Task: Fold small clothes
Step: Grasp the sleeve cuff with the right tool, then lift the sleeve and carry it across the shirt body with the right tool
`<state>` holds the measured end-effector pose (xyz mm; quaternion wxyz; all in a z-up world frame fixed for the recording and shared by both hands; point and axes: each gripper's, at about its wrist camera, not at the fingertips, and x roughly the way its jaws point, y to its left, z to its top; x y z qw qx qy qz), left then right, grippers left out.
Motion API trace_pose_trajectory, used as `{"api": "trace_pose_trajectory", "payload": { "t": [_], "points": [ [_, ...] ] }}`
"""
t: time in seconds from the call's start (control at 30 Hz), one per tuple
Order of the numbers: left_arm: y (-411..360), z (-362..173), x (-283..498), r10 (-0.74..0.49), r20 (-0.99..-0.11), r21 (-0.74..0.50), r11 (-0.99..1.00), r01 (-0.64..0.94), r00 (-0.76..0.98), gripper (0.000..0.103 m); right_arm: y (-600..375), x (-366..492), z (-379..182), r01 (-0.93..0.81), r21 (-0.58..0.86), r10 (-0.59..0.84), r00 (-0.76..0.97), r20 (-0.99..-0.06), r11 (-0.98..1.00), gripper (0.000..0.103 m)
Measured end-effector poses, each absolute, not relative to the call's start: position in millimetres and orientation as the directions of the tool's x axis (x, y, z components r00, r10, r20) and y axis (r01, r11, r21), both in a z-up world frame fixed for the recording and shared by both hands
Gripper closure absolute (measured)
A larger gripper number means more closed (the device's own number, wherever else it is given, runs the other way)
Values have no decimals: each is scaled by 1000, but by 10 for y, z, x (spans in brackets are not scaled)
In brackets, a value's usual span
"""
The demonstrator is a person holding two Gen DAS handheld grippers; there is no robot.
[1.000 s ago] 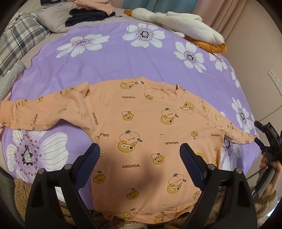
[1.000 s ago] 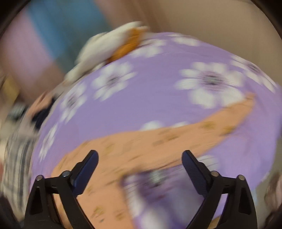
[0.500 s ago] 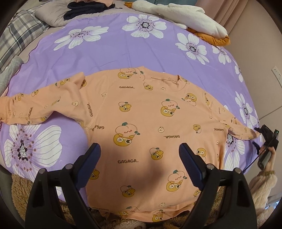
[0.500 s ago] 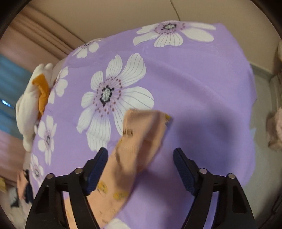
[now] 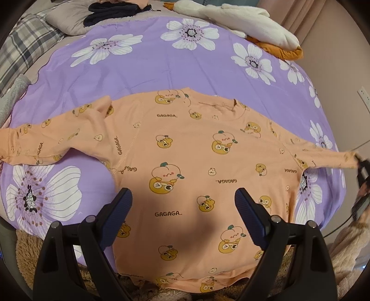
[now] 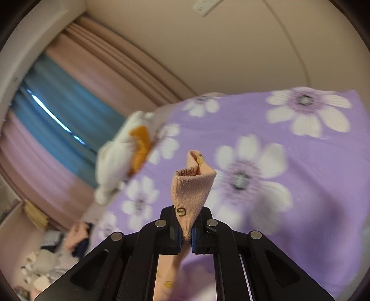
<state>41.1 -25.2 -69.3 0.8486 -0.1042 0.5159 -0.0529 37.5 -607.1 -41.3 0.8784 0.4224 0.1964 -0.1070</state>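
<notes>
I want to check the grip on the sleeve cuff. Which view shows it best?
The right wrist view: the cuff fills the centre, pinched between the shut right gripper fingers. The left wrist view shows the whole shirt spread on the purple sheet, but the cuff sits small and blurred at the far right edge.

One orange long-sleeved shirt [image 5: 185, 162] lies spread on the bed, with two sleeves: one reaching toward the bed's left edge, one toward its right edge. One purple floral sheet [image 5: 143, 76] covers the bed. One white plush toy [image 5: 245, 23] with orange parts sits at the far right corner. One dark garment [image 5: 115, 14] and one grey pillow [image 5: 67, 20] rest at the far edge, and one plaid blanket [image 5: 25, 44] lies at the far left corner. Two grippers appear: the left gripper [image 5: 183, 203] with two jaws spread apart, and the right gripper [image 6: 185, 236] with two jaws pinched on one sleeve cuff [image 6: 192, 185].
</notes>
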Motion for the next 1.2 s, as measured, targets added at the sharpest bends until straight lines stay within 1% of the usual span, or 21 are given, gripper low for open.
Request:
{"api": "trace_pose_trajectory", "payload": {
  "t": [0.07,0.13,0.17,0.2,0.27,0.33,0.43,0.53,0.73,0.87,0.97,1.07,1.2],
  "points": [
    [-261,-724,421,-200,-870,-231,973,-15,450,13,-6182,309,-806,465,678,-41,840,-541,569,96],
    [-264,-739,426,-199,-876,-229,973,-16,440,13,-6284,262,-1276,587,642,-24,747,-665,494,96],
    [-263,-742,422,-197,-877,-227,974,-15,438,13,-6321,208,-1493,637,621,-17,704,-710,456,96],
    [-262,-742,420,-194,-879,-223,975,-15,436,13,-6330,163,-1625,648,626,-2,696,-718,434,97],
    [-252,-738,418,-189,-879,-219,976,-18,438,13,-6319,36,-1678,604,683,2,748,-663,411,97],
    [-243,-740,413,-192,-877,-222,975,-19,440,13,-6310,37,-1628,619,666,-11,736,-676,416,97],
    [-214,-735,396,-191,-876,-226,974,-26,443,13,-6264,142,-1491,657,602,-64,698,-714,453,97],
    [-148,-701,378,-187,-872,-228,973,-38,453,13,-6153,206,-1275,638,583,-117,718,-686,503,97],
    [99,-641,370,-161,-857,-241,965,-104,489,13,-5890,443,-523,497,572,-129,817,-562,653,97],
    [258,-617,336,-146,-850,-251,957,-144,506,13,-5542,677,-39,355,556,-65,878,-474,752,97],
    [370,-604,306,-138,-845,-260,951,-170,517,13,-5205,854,224,242,539,13,905,-426,807,97],
    [466,-602,266,-129,-842,-264,945,-192,523,13,-4814,1072,402,133,511,99,910,-402,849,97],
    [581,-617,215,-121,-841,-270,939,-214,527,13,-4231,1268,481,8,459,197,896,-397,889,97]
  ]
}}
